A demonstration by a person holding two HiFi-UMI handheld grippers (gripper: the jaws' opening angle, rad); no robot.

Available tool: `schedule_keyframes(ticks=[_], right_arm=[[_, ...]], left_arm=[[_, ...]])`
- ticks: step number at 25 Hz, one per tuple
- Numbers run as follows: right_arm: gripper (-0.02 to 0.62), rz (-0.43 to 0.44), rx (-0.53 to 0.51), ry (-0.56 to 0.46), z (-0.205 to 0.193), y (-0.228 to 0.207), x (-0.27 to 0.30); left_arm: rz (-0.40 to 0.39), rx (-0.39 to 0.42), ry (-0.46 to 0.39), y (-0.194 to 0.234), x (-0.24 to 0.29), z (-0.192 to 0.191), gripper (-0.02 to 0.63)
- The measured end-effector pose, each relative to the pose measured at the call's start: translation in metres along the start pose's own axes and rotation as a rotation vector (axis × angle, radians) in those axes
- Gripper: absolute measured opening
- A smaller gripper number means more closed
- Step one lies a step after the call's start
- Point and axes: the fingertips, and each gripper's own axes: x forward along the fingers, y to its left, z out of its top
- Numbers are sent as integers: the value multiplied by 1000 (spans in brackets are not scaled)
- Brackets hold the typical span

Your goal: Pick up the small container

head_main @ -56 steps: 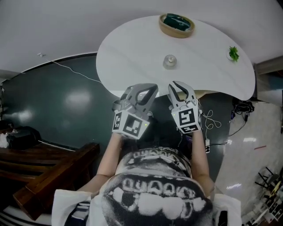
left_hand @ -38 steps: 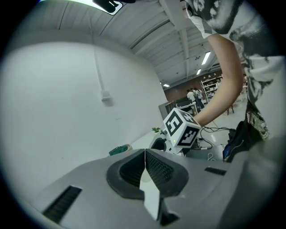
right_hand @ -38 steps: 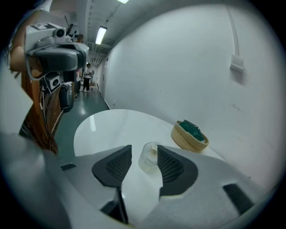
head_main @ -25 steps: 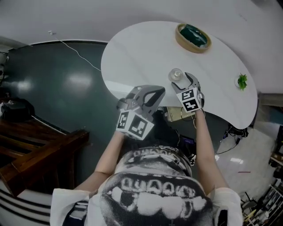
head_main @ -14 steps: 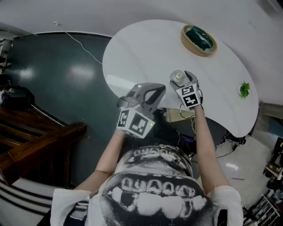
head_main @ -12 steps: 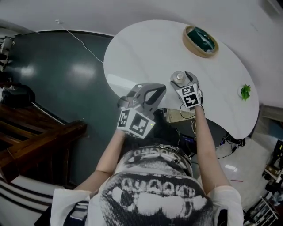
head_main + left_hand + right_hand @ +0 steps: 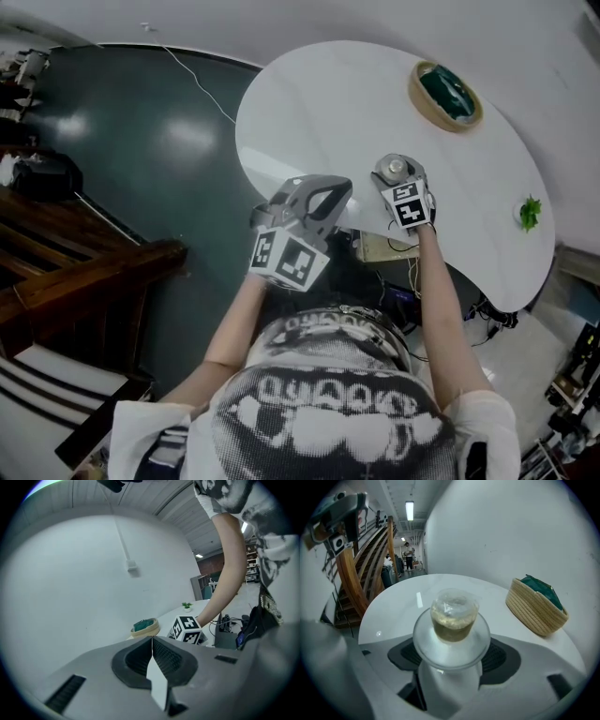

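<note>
Small container (image 7: 453, 613), where is it sitting now?
— It's standing upright on the white table (image 7: 319, 103), dead centre in the right gripper view, straight ahead between the right gripper's (image 7: 399, 180) parted jaws. They've just been closing in and aren't pressing yet. The left gripper (image 7: 151, 641) is hanging further left in the head view, clenched on nothing.

My left gripper (image 7: 151, 643) had its jaws pressed flat together, nothing between them. Beyond them a basket (image 7: 144, 626) sat at the table's (image 7: 208, 604) near edge, a plant (image 7: 187, 605) farther back, and my arm (image 7: 227, 569) reached down to a marker cube (image 7: 186, 629).
</note>
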Motion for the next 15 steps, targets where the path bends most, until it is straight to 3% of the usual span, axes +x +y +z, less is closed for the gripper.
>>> schedule_keyframes(ticks=[15], right_arm=[[336,-38,48,-3,-4,9,-10]], left_arm=[[28,-2,28,13,-22,-17,5]])
